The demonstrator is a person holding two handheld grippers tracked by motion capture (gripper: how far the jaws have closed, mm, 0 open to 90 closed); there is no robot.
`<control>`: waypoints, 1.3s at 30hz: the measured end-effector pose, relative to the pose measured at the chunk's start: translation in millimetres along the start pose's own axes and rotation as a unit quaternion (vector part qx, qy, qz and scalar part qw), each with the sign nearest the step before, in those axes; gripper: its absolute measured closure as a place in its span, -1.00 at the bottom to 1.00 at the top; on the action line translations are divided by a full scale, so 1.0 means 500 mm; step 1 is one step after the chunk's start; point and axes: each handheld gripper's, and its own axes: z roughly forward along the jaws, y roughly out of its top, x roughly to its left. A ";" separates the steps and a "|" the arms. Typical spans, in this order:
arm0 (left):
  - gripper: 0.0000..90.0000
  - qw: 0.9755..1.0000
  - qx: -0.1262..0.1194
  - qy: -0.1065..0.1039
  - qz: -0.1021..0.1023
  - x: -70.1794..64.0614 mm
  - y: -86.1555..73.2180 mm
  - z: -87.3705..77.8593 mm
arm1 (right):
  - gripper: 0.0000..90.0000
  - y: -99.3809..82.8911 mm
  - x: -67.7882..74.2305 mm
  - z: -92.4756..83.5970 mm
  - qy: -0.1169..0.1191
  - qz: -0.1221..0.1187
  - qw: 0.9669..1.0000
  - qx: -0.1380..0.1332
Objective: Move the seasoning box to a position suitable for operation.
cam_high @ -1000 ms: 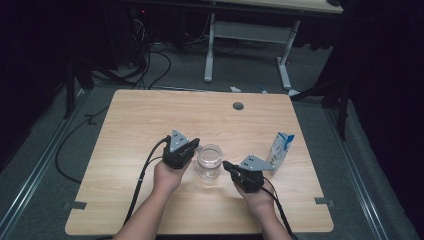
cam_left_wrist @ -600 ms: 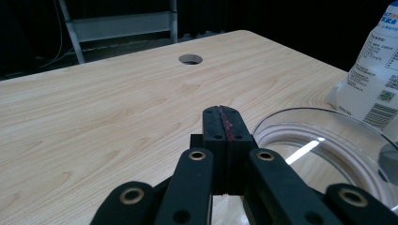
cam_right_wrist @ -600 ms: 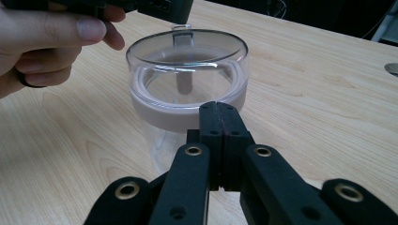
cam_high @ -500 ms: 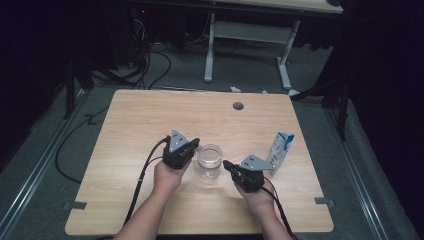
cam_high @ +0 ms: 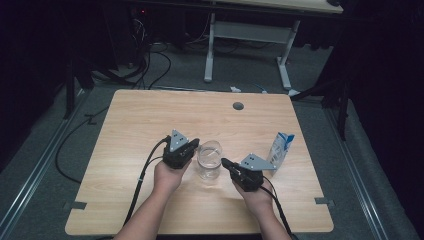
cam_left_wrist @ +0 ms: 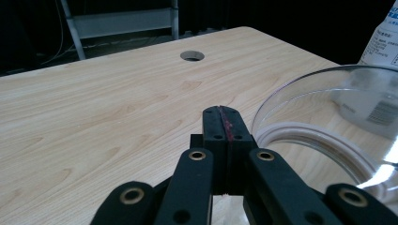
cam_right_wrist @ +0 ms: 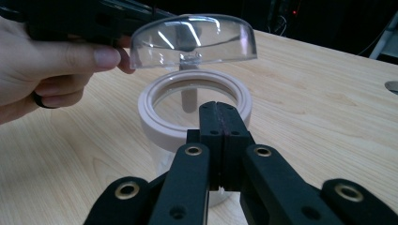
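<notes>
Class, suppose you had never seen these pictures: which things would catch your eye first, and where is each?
First comes the clear glass jar with a white ring at its mouth, standing at the middle of the light wooden table. The left hand-held gripper and the right hand-held gripper flank it, each with jaws shut. To the right, near the table's edge, stands a white and blue carton.

Light wooden table (cam_high: pixel 150 125) with rounded corners and a round cable hole (cam_high: pixel 238 106) near the far edge. Grey carpeted floor (cam_high: pixel 45 165) all around, crossed by black cables (cam_high: pixel 150 60) at far left. White metal desk frame (cam_high: pixel 247 35) beyond the table (its top mostly out of view). Dark room behind, lit mainly over the tabletop.
</notes>
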 end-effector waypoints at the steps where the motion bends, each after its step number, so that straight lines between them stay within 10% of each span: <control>1: 1.00 1.000 0.000 0.000 0.000 0.000 0.000 0.000 | 1.00 0.001 0.001 0.001 0.000 -0.001 1.000 -0.002; 21: 0.99 1.000 -0.010 -0.009 -0.015 -0.005 -0.022 -0.057 | 1.00 0.013 0.019 0.007 0.008 -0.010 1.000 -0.016; 28: 0.99 0.999 -0.009 -0.034 -0.037 -0.030 -0.074 -0.094 | 1.00 0.015 0.020 0.003 0.007 -0.007 1.000 -0.017; 39: 0.99 0.997 -0.013 -0.063 -0.033 -0.070 -0.072 -0.083 | 1.00 0.018 0.022 -0.002 0.008 -0.004 1.000 -0.024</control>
